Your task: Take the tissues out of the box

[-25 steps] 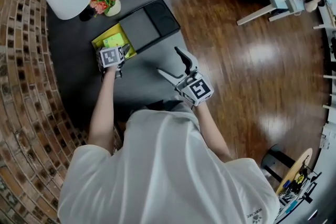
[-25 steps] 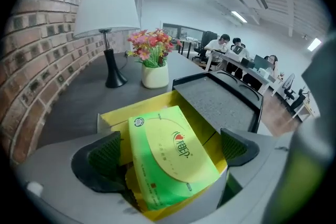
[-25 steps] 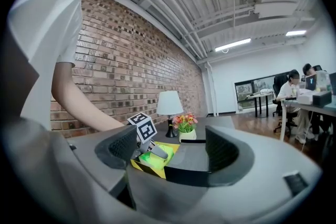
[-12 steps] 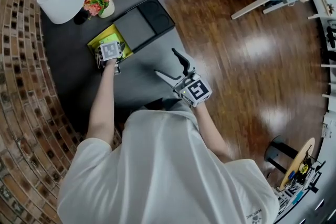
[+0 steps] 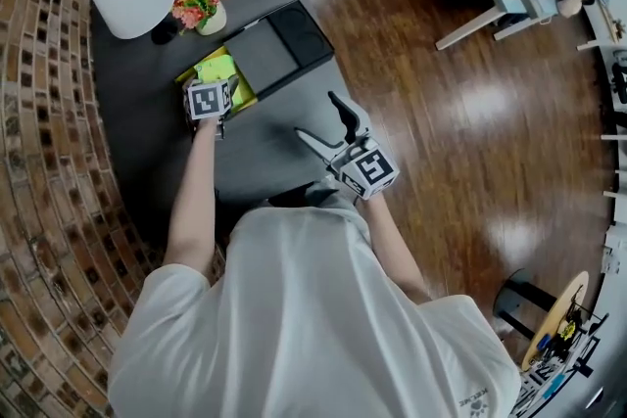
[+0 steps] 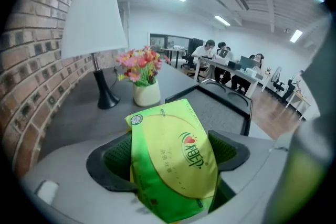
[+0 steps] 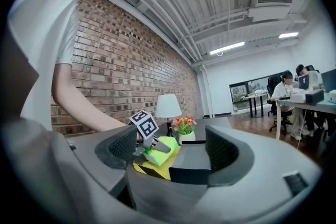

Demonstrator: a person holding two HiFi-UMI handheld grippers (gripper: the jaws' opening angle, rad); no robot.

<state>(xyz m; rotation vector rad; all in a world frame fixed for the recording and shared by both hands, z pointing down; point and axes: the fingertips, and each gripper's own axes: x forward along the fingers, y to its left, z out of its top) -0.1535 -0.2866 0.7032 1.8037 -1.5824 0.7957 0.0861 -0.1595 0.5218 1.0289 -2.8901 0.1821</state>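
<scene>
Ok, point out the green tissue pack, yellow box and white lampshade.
green tissue pack (image 6: 173, 160), left gripper view, printed front.
yellow box (image 7: 156, 168), right gripper view, near wall.
white lampshade (image 6: 93, 21), left gripper view, shade's middle.

An office: people (image 6: 210, 48) seated at desks (image 6: 227, 67) with monitors (image 6: 245, 62).
</scene>
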